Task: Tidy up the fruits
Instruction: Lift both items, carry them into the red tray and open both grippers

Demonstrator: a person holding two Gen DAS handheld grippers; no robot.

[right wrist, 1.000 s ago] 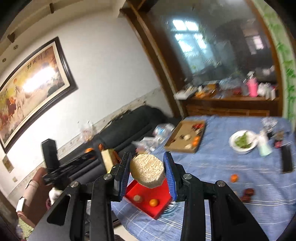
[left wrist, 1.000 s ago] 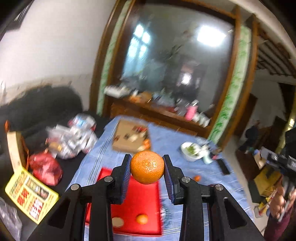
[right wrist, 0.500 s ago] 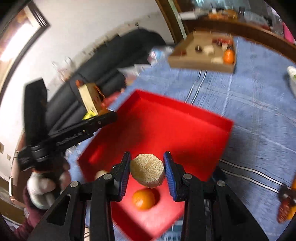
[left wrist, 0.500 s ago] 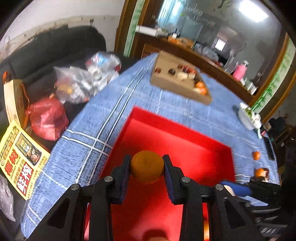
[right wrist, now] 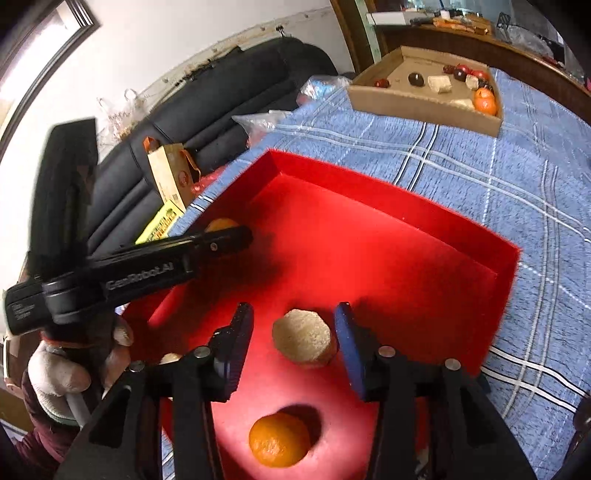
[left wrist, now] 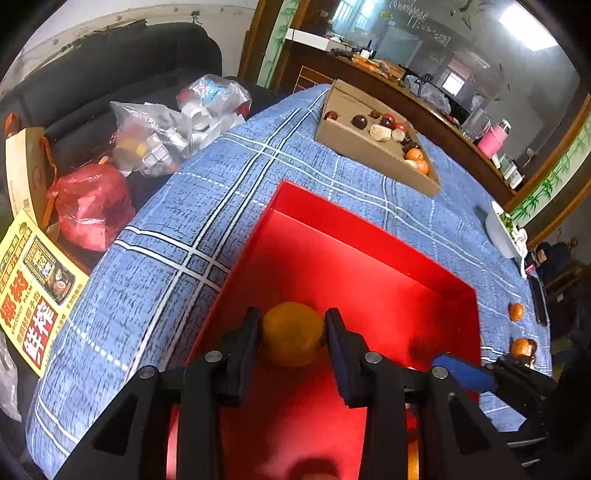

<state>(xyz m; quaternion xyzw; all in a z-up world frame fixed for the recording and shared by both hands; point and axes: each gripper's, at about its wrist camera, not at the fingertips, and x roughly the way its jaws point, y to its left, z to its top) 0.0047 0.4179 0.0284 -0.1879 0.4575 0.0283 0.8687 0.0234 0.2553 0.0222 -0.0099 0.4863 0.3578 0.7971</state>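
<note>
Lying flat-face-up in the red tray (right wrist: 424, 221), the beige cake (right wrist: 304, 338) sits between the right gripper (right wrist: 293, 341)'s just-parted jaws.

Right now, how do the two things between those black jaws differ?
The orange is round, smooth and orange; the beige block is faceted, rough and pale. The left gripper grips the orange, while the right gripper has just been opening, its jaws clear of the block. Both sit in the red tray.

Lighting, your views: dim, soft daylight; ceiling light (left wrist: 528, 31) glares top right; fisheye edges warped, corners vignetted.
</note>
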